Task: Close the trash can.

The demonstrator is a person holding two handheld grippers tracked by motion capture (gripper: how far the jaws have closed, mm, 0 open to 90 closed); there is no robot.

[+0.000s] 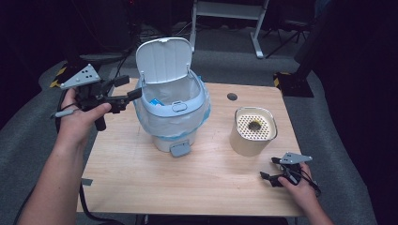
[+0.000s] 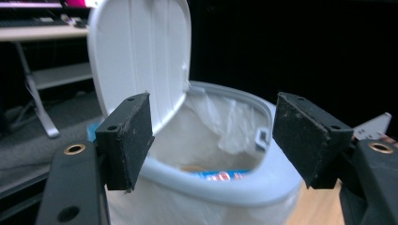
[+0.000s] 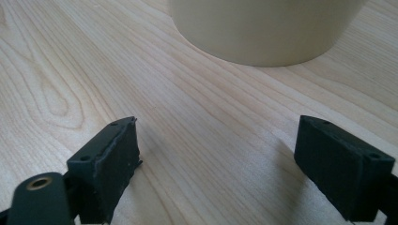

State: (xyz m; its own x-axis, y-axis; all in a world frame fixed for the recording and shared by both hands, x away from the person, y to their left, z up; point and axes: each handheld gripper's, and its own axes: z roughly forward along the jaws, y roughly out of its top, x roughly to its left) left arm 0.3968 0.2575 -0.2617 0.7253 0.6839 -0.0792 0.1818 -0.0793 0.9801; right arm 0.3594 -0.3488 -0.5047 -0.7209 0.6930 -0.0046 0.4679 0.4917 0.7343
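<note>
The left gripper (image 1: 133,94) hangs in the air at the left side of the small white bin (image 1: 171,110), its jaws spread wide with nothing between them. Seen along its own jaws, the gripper is level with the bin's grey rim (image 2: 220,185) and pointed across the mouth, close to it but not touching. The lid (image 1: 164,60) stands upright at the back, hinged open, and a clear liner bag (image 1: 197,112) is folded out over the rim. Down inside, something blue with print on it (image 2: 220,176) lies on the liner — what it is I cannot make out.

The right gripper (image 1: 273,168) rests low near the front right edge of the worktop (image 1: 141,173), jaws likewise apart and empty, just above the wood. Ahead of it, a little way off, stands a cream tub with a perforated top (image 1: 253,130), its wall (image 3: 263,28) plain in the right gripper view.

As for progress, I would judge the bin already opened and loaded — what seems left is closing the lid or dealing with the bag, and neither has started.
</note>
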